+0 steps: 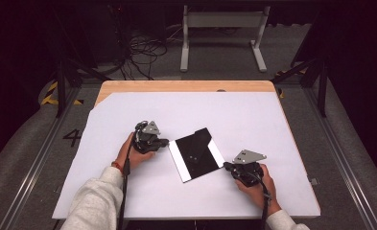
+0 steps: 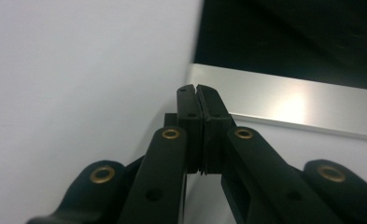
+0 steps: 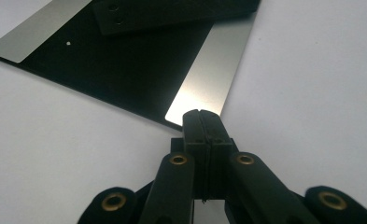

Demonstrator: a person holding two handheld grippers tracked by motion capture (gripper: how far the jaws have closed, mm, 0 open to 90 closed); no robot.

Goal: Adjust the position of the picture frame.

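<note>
Work surface: white sheet [image 1: 128,191] laid over a wooden table [image 1: 186,86]; the wood shows as a strip along the far edge.

Object in hand: black plate [image 1: 196,153], flat and square, with a bright metal strip [image 1: 179,162] along its left edge and another along its right edge. It lies near the middle of the sheet, turned at an angle to the table edges, between my two grippers.

My left gripper [image 1: 163,143]: jaws pressed together, nothing between them. In the left gripper view the tips [image 2: 197,93] sit at the corner of the near metal strip [image 2: 288,105]; touching or just short of it, I cannot tell. In the high view it lies at the plate's left edge, my hand low on the sheet.

My right gripper [image 1: 227,166]: jaws together as well, pads face to face, nothing clamped. In the right gripper view the tips [image 3: 202,119] meet the near corner of the plate, at the end of its strip [image 3: 209,79]; contact looks likely but I cannot confirm it.

Plate detail: a raised black block [image 3: 172,14] with two small holes sits on the plate's far part, and a small pale dot [image 3: 68,43] marks the dark face.

Beyond the table: cables [image 1: 143,52] on the floor and a grey stand [image 1: 222,36].
</note>
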